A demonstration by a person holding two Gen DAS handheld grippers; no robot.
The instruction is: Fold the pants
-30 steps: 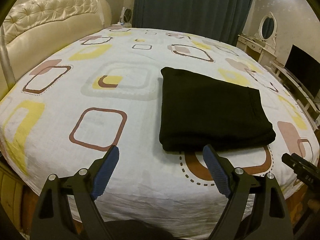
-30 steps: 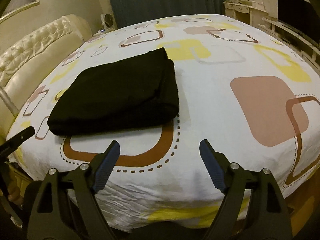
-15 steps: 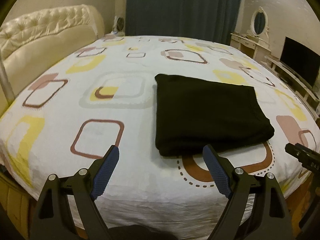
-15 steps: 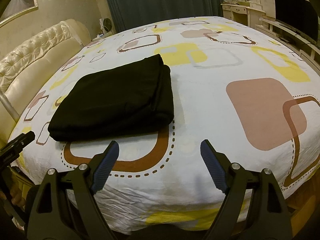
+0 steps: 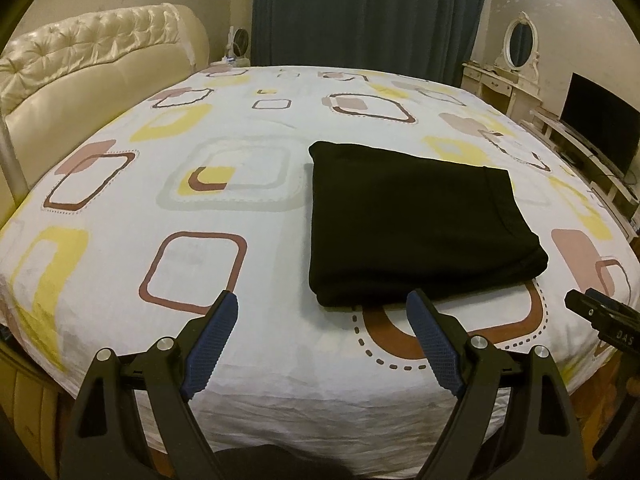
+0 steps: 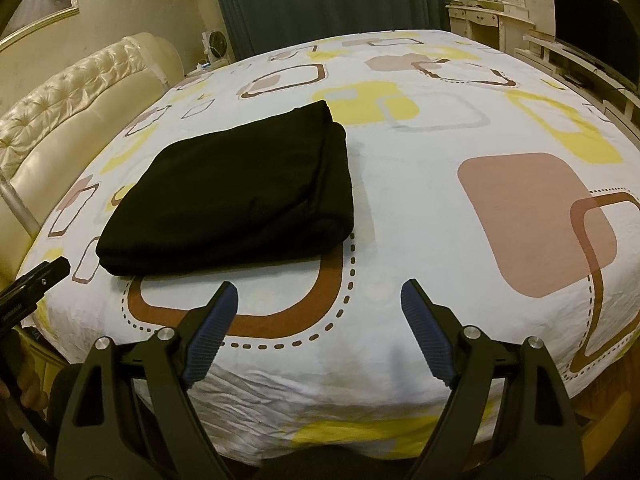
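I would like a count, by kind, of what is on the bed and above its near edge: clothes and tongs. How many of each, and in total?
Folded black pants: 1, lying on the patterned bed sheet
Tongs: 2, the left tongs and the right tongs, both open and holding nothing
Total: 3
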